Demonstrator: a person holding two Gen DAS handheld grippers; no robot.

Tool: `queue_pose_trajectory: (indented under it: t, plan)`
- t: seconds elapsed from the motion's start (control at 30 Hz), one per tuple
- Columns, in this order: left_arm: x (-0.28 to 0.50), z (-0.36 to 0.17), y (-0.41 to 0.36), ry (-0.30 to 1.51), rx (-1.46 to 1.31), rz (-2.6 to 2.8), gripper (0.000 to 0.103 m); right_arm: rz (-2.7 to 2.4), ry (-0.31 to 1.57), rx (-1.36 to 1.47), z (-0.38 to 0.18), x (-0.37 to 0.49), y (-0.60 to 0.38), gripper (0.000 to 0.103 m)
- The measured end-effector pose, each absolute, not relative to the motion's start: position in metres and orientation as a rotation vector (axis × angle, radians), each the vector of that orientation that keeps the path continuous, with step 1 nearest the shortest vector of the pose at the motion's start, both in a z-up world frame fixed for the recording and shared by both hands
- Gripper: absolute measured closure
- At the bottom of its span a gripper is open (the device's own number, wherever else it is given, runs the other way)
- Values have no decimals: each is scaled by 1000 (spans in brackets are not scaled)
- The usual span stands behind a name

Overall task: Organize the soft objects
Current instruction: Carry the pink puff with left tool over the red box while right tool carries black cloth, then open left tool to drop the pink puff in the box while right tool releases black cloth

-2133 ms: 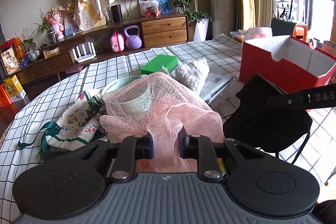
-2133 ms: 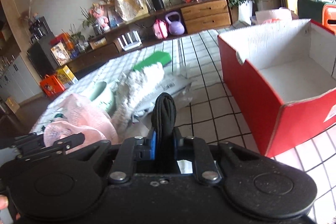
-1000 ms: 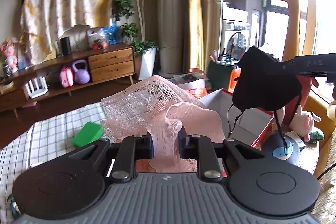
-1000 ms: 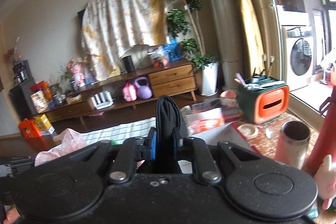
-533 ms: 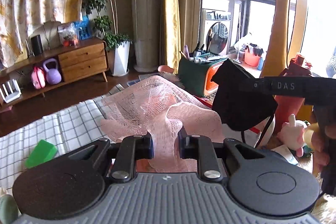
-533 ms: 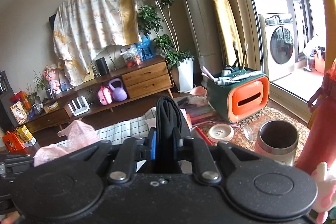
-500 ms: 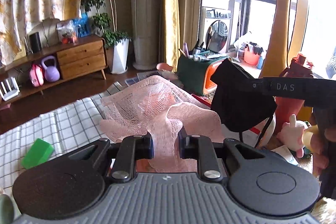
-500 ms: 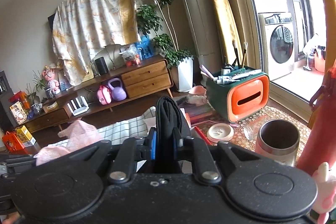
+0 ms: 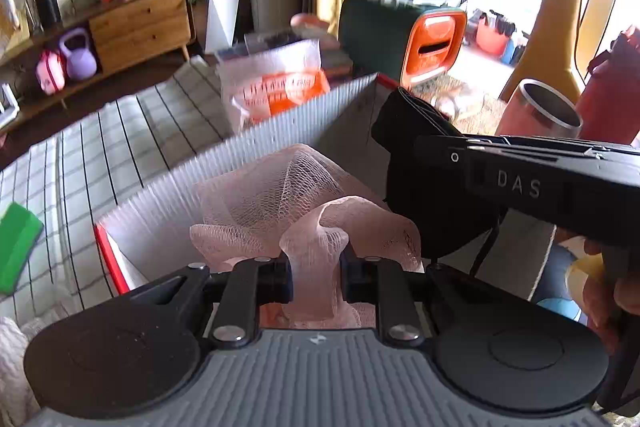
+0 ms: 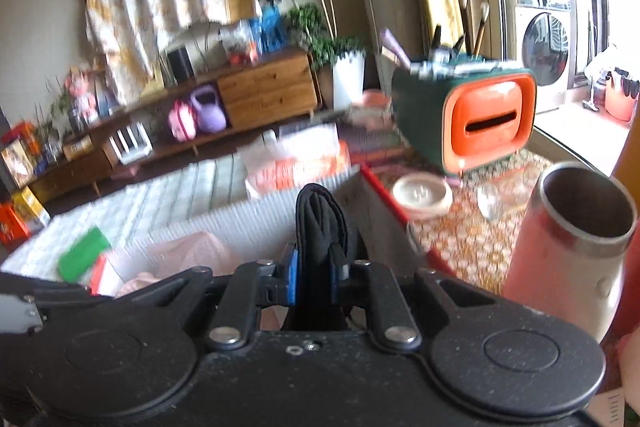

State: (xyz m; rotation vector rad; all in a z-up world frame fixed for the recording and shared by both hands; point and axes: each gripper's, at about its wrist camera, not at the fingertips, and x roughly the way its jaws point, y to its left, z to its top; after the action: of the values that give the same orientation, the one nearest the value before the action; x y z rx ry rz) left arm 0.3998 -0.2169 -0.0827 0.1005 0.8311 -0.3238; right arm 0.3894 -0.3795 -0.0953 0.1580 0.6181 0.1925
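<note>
My left gripper (image 9: 315,269) is shut on a pink mesh cloth (image 9: 304,203) and holds it over the open red cardboard box (image 9: 256,155), just inside its near-left corner. My right gripper (image 10: 314,285) is shut on a folded black cloth (image 10: 318,227). In the left wrist view it reaches in from the right with the black cloth (image 9: 424,183) hanging over the box, beside the pink mesh. The pink mesh also shows low left in the right wrist view (image 10: 188,251). The box floor is hidden.
The checked tablecloth (image 9: 80,155) lies left of the box with a green sponge (image 9: 16,243) and a white knitted item (image 9: 10,359). Behind the box are a white-orange bag (image 9: 276,87) and an orange-green organizer (image 9: 424,43). A pink steel cup (image 10: 576,239) stands right.
Both grippers have tilted down and come closer to the red box. The pink mesh and the black cloth now hang over its opening. Both grips are unchanged.
</note>
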Motion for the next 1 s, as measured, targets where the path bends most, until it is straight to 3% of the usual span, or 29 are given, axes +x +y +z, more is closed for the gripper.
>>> queue_pose_trajectory:
  t: [0.43, 0.7, 0.93, 1.0]
  plan:
    - [414, -120, -228, 1007, 135, -340, 83, 205, 766, 107, -119, 387, -366, 82]
    - [412, -118, -229, 1016, 144, -338, 74, 183, 766, 147, -114, 383, -374, 71]
    - [406, -109, -222, 1007, 104, -332, 74, 181, 753, 163, -97, 375, -378, 61]
    - [403, -105, -221, 993, 104, -334, 71, 184, 741, 151, -90, 370, -377, 55]
